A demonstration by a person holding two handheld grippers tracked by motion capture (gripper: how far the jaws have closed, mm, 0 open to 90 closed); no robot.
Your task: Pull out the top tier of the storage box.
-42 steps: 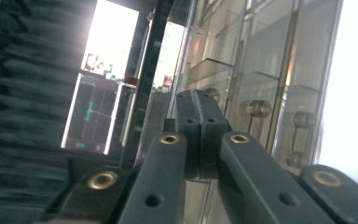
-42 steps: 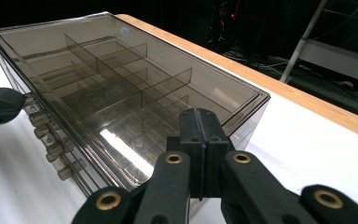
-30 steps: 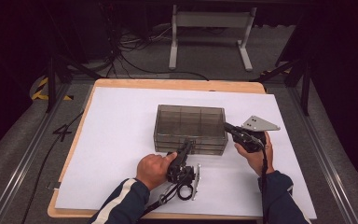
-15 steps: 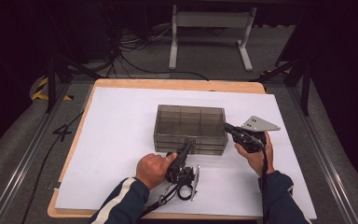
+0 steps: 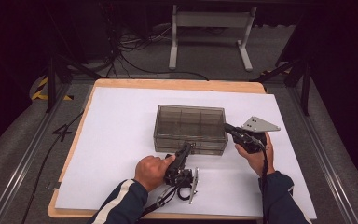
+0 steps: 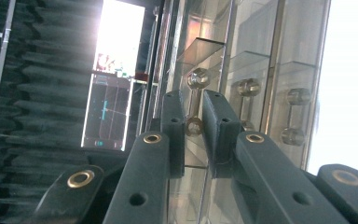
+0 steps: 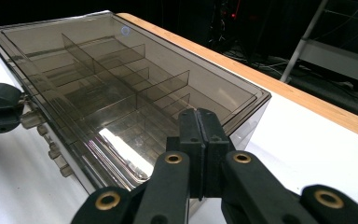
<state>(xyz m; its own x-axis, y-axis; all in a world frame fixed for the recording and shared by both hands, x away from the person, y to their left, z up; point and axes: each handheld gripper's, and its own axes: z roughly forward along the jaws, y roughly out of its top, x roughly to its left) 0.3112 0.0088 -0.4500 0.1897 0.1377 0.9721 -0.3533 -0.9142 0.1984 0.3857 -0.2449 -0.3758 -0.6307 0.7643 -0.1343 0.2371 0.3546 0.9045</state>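
A smoked-plastic drawer box [image 5: 190,128] sits mid-sheet on the white table [image 5: 121,140], where a person works it from both ends with hand-held grippers. The left gripper [image 5: 185,151] reaches to the box's near front face; seen in the left gripper view, its jaws stand slightly parted on either side of a clear drawer handle [image 6: 195,102], close to the bar but with a sliver of gap showing on each side, so the grip is not yet made. The right gripper [image 5: 228,129] has its tip at the box's right end, jaws pressed flat together with nothing between them (the right gripper view shows them resting at the lid's corner), apparently bracing the box.

Over the last second almost nothing has moved: the box, both hands and both tools sit where they did, and no drawer has slid out. That stillness suggests a pause for alignment before the pinch. By the look of it, the next move is to close on the handle and pull, with the right tool holding the box against sliding toward the person.
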